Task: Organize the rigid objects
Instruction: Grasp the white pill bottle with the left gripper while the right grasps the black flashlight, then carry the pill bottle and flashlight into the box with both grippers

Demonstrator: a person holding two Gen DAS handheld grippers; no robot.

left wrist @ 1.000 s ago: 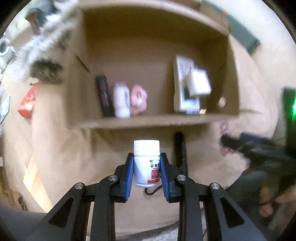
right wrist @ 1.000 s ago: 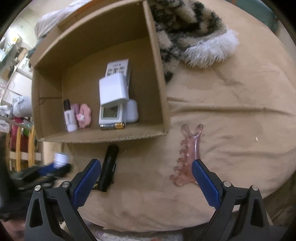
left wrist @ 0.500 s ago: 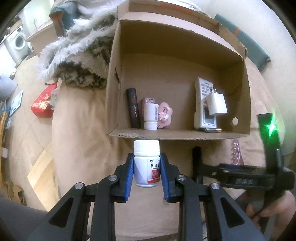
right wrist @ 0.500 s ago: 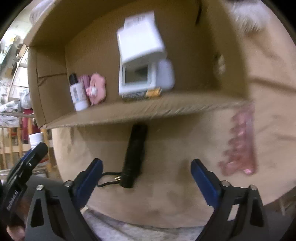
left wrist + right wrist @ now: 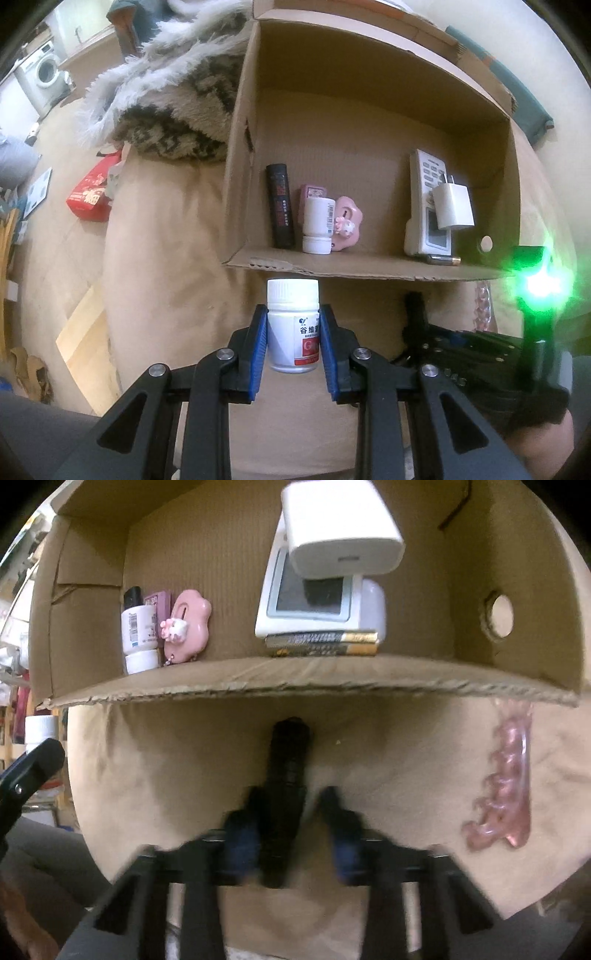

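Here, a slim black cylinder [image 5: 286, 775]

A home: washing machine [image 5: 46, 70] in the corner, shaggy blanket [image 5: 166, 96] on a cloth-covered table [image 5: 166, 258]

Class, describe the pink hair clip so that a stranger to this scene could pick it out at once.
Find the open cardboard box lying on the tan cover. Just outside its front edge, at the right-hand corner, lies the pink hair clip. It is translucent and toothed, unlike the black cylinder beside it.
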